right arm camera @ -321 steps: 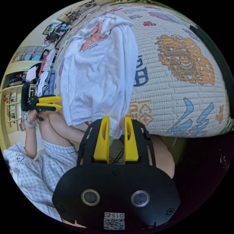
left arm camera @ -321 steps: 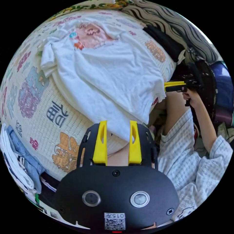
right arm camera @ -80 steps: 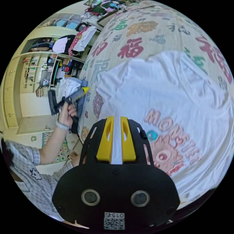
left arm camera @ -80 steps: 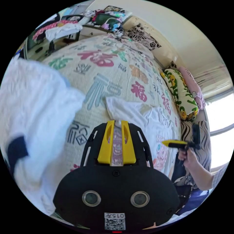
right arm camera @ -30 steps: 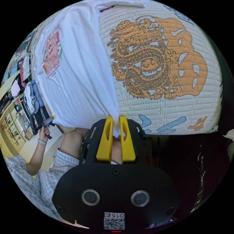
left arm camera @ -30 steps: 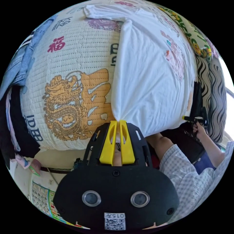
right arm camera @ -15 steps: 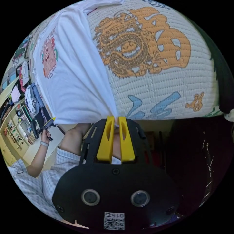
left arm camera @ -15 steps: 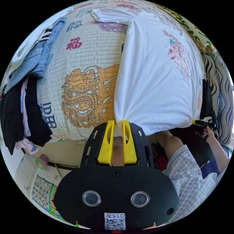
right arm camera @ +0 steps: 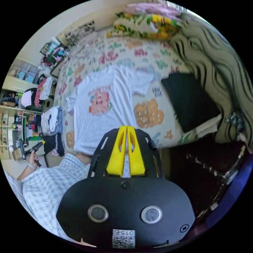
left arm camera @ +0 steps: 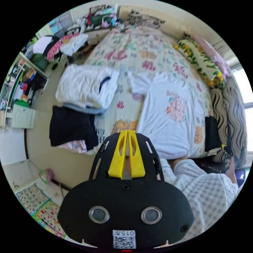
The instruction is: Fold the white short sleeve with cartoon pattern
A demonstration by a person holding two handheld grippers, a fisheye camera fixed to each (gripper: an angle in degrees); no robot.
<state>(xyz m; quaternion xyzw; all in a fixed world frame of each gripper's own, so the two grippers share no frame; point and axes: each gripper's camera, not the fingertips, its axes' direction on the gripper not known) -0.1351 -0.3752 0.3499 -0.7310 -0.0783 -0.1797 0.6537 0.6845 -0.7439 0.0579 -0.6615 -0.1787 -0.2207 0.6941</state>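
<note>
1. A pile of clothes (left arm camera: 84,89) is seen at the left edge of the bed (left arm camera: 147,52) in the left gripper view, white pieces on top, with a dark garment (left arm camera: 69,129) hanging below it toward the floor.
2. The left gripper (left arm camera: 127,133) is held above and clear of the bed; its yellow jaws are pressed together at the tips, with nothing between them.
3. The white shirt (left arm camera: 166,123) is laid flat on the patterned bedspread, print side up, both short sleeves spread out, and the hem at the near edge of the bed by the person's checked sleeve (left arm camera: 205,189).
4. In the right gripper view the right gripper (right arm camera: 127,129) is likewise raised off the cloth, jaws closed against each other and empty.
5. A black folded item (right arm camera: 189,101) is noted just right of the shirt, apart from it.
6. Progress is judged as early: the spreading and smoothing appear done, but no fold is made yet. Sleeves, sides and the lengthwise fold are all left.
</note>
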